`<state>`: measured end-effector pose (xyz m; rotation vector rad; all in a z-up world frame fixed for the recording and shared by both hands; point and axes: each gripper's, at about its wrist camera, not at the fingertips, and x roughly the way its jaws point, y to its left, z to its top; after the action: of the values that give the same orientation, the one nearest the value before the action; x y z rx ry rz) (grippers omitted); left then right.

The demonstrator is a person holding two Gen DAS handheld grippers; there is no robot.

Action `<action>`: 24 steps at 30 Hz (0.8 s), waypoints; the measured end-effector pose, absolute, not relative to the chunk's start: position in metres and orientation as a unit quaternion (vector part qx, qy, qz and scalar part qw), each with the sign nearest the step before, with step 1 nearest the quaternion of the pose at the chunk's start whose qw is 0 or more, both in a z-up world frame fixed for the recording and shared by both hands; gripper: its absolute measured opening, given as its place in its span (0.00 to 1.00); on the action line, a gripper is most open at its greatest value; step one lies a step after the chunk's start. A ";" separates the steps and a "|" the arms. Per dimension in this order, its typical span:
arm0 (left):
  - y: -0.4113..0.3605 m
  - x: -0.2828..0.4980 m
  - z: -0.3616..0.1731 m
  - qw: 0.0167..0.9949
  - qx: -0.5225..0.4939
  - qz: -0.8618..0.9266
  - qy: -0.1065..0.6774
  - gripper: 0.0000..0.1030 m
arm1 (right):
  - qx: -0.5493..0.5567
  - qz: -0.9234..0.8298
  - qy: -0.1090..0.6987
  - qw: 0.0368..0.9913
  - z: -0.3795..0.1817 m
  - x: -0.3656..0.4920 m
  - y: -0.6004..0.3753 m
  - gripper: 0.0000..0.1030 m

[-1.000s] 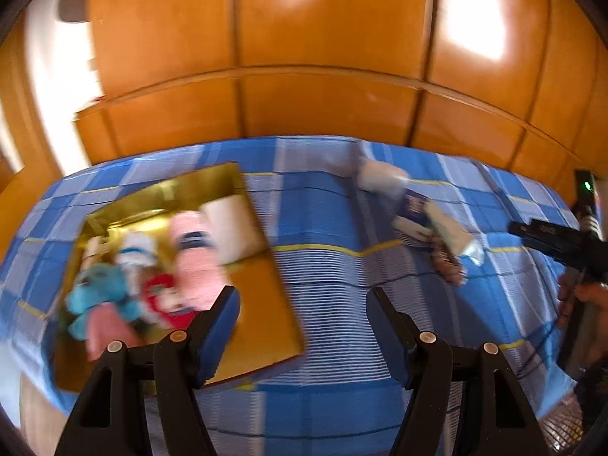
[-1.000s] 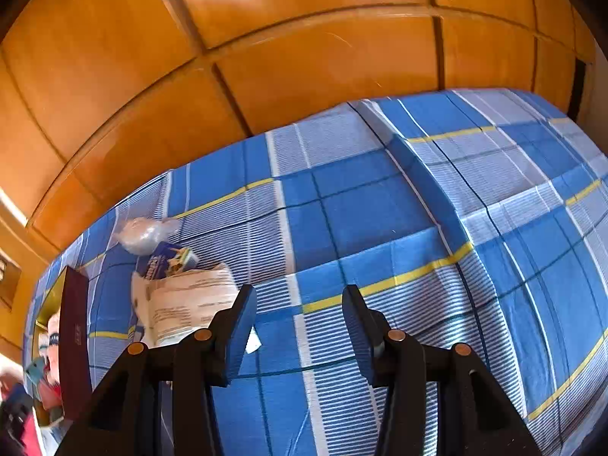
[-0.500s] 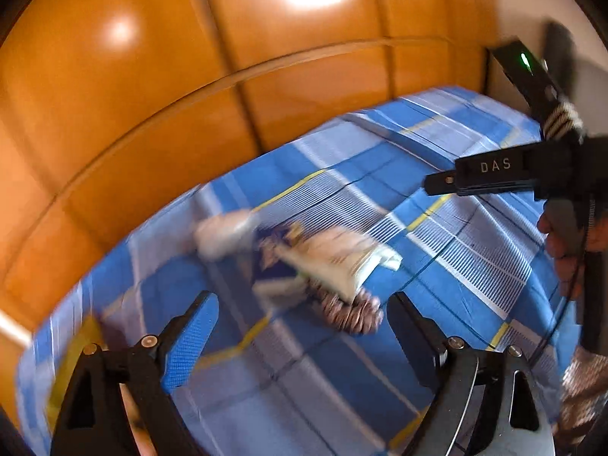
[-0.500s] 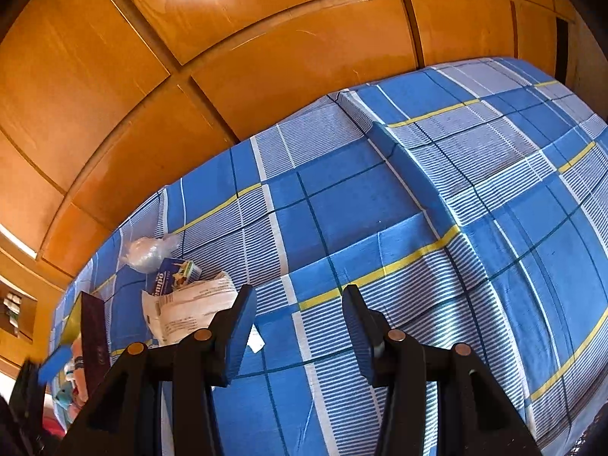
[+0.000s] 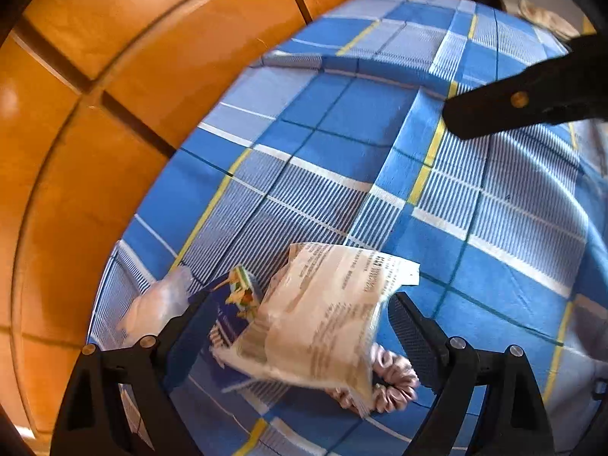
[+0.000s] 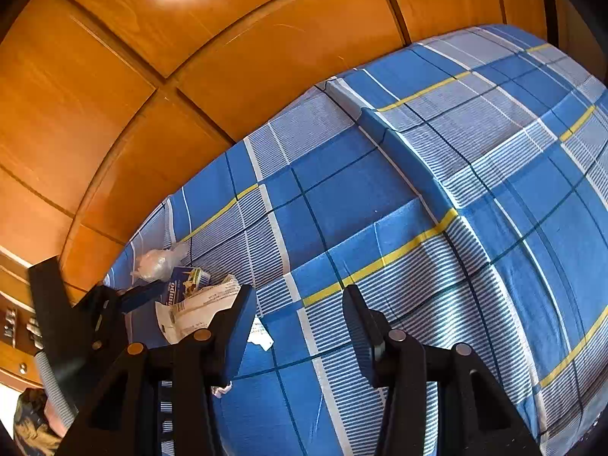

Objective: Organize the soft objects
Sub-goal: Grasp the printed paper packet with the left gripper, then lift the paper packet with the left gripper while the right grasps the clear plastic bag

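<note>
On the blue checked bed sheet [image 5: 380, 159] lies a small pile: a beige printed packet [image 5: 319, 323], a pink scrunchie [image 5: 391, 380] half under it, a dark blue packet [image 5: 228, 307] and a clear plastic bag [image 5: 159, 304]. My left gripper [image 5: 302, 300] hangs over the pile, open wide, and the beige packet sits between its fingers with no pad pressing on it. My right gripper [image 6: 299, 296] stands over bare sheet to the right of the pile, jaws apart and nothing in them. The right wrist view shows the beige packet [image 6: 197, 307] and the left gripper's blue finger [image 6: 144, 296].
An orange wooden panel wall [image 5: 95, 114] runs along the far side of the bed. A raised fold [image 6: 410, 167] crosses the sheet to the right of the pile. The right gripper's black finger [image 5: 513, 106] juts in at the upper right of the left wrist view.
My left gripper has swung away from the gold tray of plush toys to above the pile, rolled, and spread its jaws wider. The right gripper has hardly moved.
</note>
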<state>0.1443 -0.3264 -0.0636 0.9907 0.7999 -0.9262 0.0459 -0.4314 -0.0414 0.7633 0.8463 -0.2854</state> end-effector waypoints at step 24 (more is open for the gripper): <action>-0.202 0.074 -0.046 0.792 0.185 -0.390 0.431 0.61 | 0.344 -0.135 0.404 0.837 -0.042 0.048 -0.423 0.46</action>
<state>0.0744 -0.2016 -0.0460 0.3984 0.9281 -0.8379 0.0477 -0.4234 -0.0422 0.7273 0.8557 -0.2850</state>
